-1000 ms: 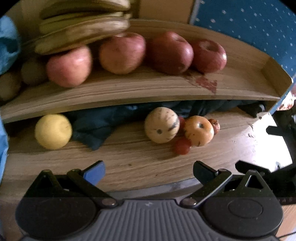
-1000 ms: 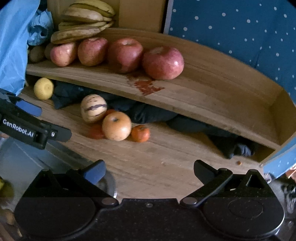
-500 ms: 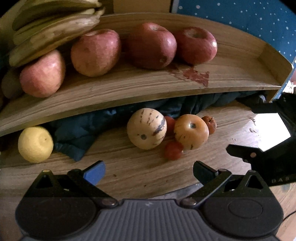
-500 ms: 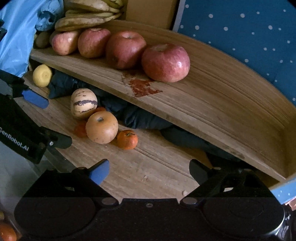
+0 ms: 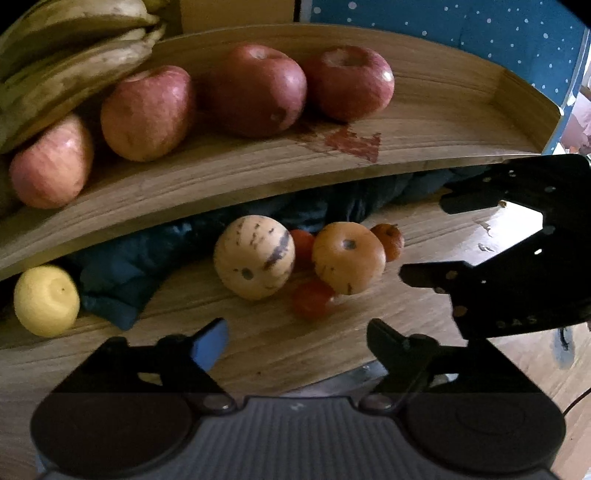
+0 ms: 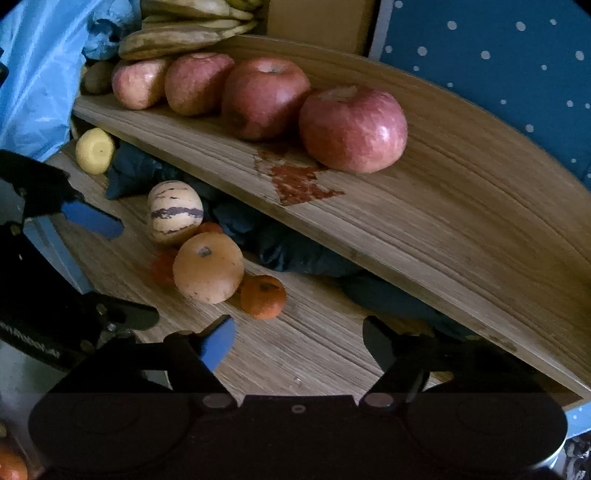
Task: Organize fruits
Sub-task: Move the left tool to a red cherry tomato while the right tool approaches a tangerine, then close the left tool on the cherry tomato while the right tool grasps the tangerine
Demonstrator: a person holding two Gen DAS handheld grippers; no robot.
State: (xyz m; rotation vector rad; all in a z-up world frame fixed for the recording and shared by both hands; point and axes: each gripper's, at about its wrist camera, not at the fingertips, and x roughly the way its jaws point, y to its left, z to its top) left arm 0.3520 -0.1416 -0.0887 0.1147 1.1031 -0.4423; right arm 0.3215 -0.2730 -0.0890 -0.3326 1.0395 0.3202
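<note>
Upper shelf (image 6: pixel 443 229): four apples (image 6: pixel 352 129) in row, bananas (image 5: pixel 74 70) at left end, sorted.
Lower board: striped melon (image 5: pixel 254 257), persimmon (image 5: pixel 349 257), small oranges (image 6: pixel 263 296), lemon (image 5: pixel 46 301) loose, unsorted.
Left gripper (image 5: pixel 295 332), right gripper (image 6: pixel 297 339): jaws just narrowing, apart, nothing between.

On the upper shelf (image 6: pixel 424 236) four apples (image 6: pixel 352 129) stand in a row, each touching the next; the bananas (image 6: pixel 184 35) lie over the leftmost ones; below, on the lower board (image 6: pixel 295 354), the striped melon (image 6: pixel 174 212) sits left of the round fruit (image 6: pixel 207 267), touching it; a mandarin (image 6: pixel 263 296) lies just right of that fruit; a cloth (image 6: pixel 295 251) lies behind them under the shelf; the lemon (image 6: pixel 95 150) lies far left.
</note>
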